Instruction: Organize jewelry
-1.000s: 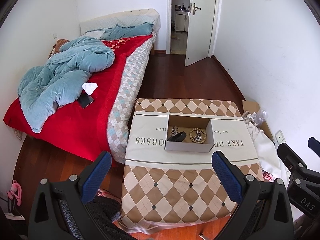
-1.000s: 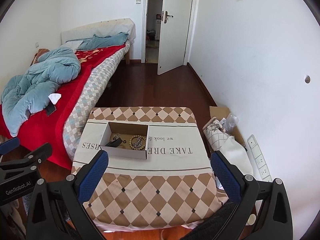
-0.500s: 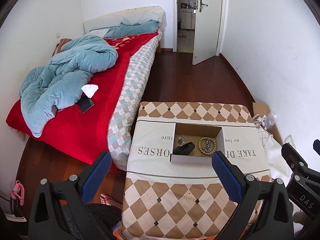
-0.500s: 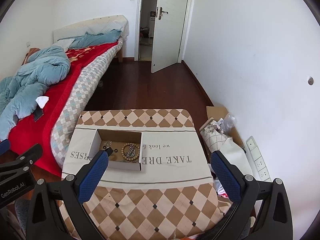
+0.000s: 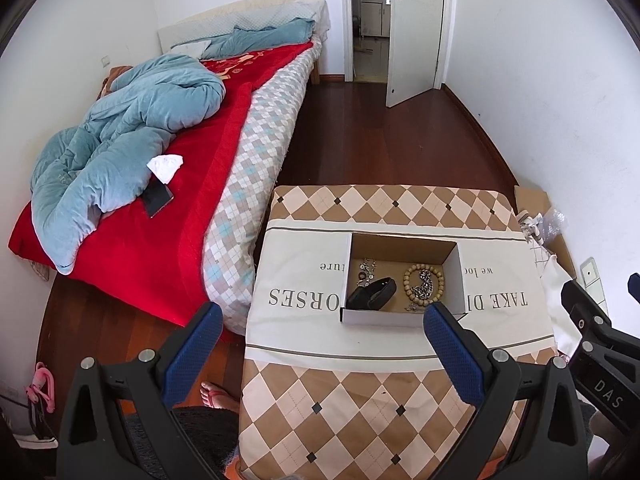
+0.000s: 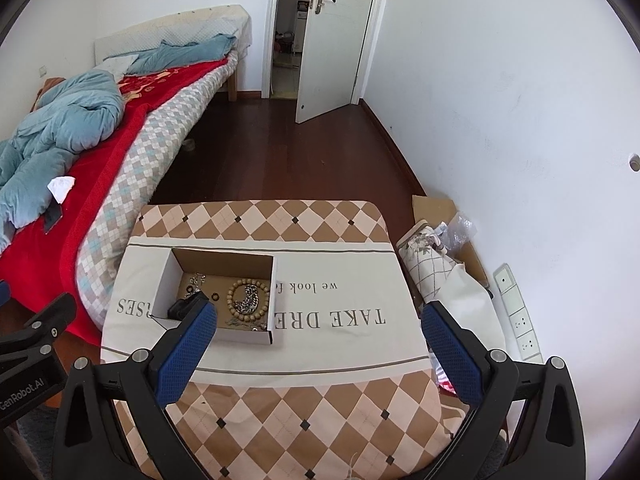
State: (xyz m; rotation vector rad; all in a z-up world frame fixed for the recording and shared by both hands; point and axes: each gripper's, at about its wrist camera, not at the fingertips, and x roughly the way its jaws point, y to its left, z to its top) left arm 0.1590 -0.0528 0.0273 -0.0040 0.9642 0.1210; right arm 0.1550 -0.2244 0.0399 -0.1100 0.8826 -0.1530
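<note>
A small open cardboard box (image 5: 460,276) (image 6: 168,280) sits on a table covered with a checked cloth (image 5: 360,392) (image 6: 320,400). Inside lie a wooden bead bracelet (image 5: 408,280) (image 6: 232,294) with a silver chain (image 5: 423,286) (image 6: 250,298) across it, a black wristband (image 5: 372,294) (image 6: 180,309) and small silver pieces (image 5: 366,268) (image 6: 196,282). My left gripper (image 5: 322,346) hangs open above the table's near left side, short of the box. My right gripper (image 6: 320,344) is open too, above the table to the right of the box. Neither holds anything.
A bed (image 5: 180,216) with a red cover and blue quilt runs along the left, close to the table. Bags and flat cardboard (image 6: 440,256) lie by the right wall. A person's foot (image 5: 216,394) shows on the wooden floor. An open door (image 6: 332,40) stands behind.
Both grippers have shifted left and come somewhat closer to the table, so the box looks larger and sits further right in the left view. Both stay open.
</note>
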